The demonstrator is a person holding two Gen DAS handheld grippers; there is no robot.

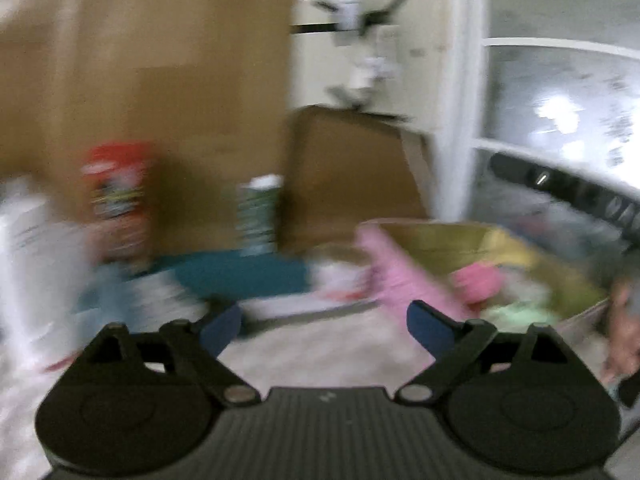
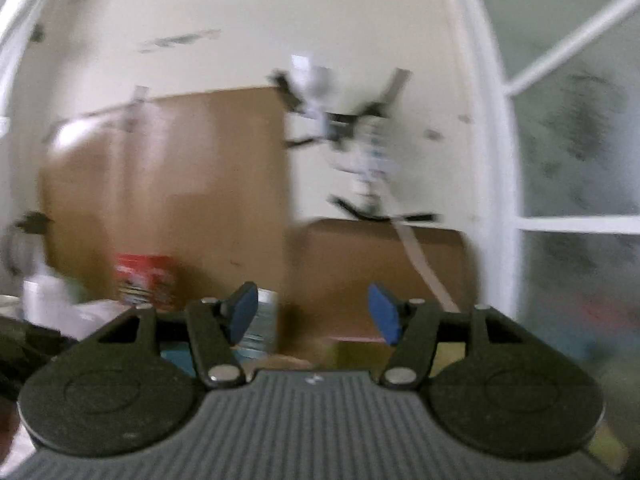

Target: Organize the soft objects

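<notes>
Both views are motion-blurred. My left gripper [image 1: 324,330] is open and empty, low over the pale surface. Ahead to its right is an open cardboard box [image 1: 440,240] holding several soft items, pink [image 1: 478,280], yellow and pale green. A pink cloth [image 1: 400,272] hangs over the box's near left edge. A teal cloth [image 1: 244,276] and a white soft item [image 1: 340,276] lie left of the box. My right gripper [image 2: 312,314] is open and empty, raised and pointing at the wall; only a strip of the box [image 2: 356,350] shows under it.
A tall cardboard sheet [image 1: 160,100] and a smaller one [image 1: 352,172] lean on the back wall. A red-topped can [image 1: 116,200] and a green-striped can [image 1: 258,216] stand before them. A white bag [image 1: 28,260] is at the left. A glass door [image 1: 560,120] is at right.
</notes>
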